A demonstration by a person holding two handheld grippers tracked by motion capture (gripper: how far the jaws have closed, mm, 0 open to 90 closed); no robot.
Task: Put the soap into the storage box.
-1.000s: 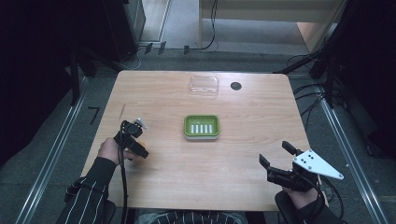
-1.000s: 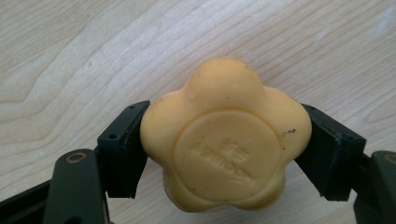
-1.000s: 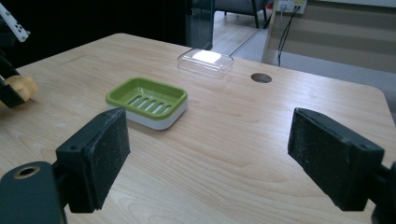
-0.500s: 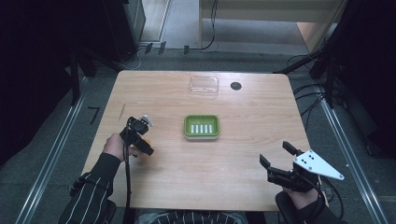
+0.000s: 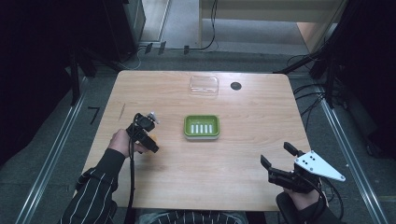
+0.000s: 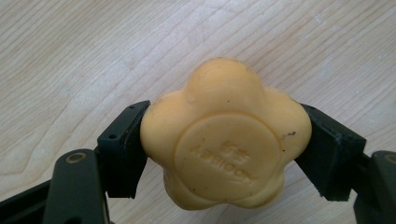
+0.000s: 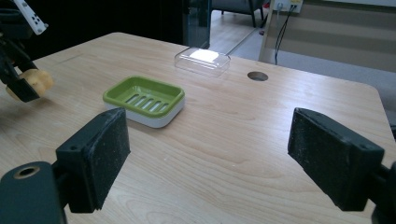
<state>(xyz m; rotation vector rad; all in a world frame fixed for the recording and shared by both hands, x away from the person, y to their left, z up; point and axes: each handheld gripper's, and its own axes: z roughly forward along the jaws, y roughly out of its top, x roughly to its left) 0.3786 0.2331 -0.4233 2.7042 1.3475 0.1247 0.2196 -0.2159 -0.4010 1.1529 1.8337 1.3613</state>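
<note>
The flower-shaped yellow soap (image 6: 226, 135) is sitting clenched between the black jaws of the left gripper (image 5: 148, 141), hanging above the wood toward the left edge of the table (image 5: 233, 177), with the green soap dish (image 5: 201, 127) lying near the table's middle, apart from it to the right. The pads are pressing on only two rounded lobes, so the bar is likely gripping poorly; a slick, curved surface could be letting it twist or squirt out and drop short of the dish. Coming in too low risks knocking the dish's rim and sliding it toward the clear lid (image 5: 204, 86) at the far edge. The right gripper (image 5: 280, 161) is waiting near the right front corner, jaws spread and holding nothing.
</note>
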